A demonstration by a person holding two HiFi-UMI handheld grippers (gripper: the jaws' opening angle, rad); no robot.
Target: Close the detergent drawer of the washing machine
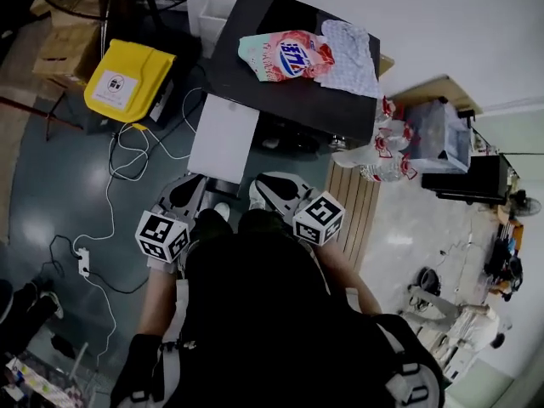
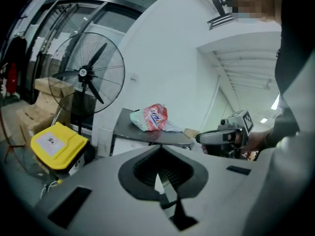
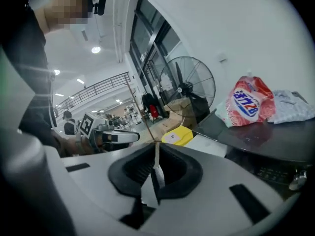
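Evidently not yet begun: white detergent drawer (image 1: pixel 223 138), by appearance, projecting from dark-topped washing machine (image 1: pixel 280 96), untouched. Left gripper (image 1: pixel 194 184) and right gripper (image 1: pixel 263 185) both closed, empty, low near the body, short of the drawer. Remaining: reach drawer front, push fully home. Detergent bag (image 1: pixel 285 55) lying on machine top.

Bag (image 1: pixel 285 56) and cloth (image 1: pixel 350 53) on washer (image 1: pixel 280 96) top, bin (image 1: pixel 127 81) on floor (image 1: pixel 51 185) left of it, bottles (image 1: pixel 382 155) right of it.
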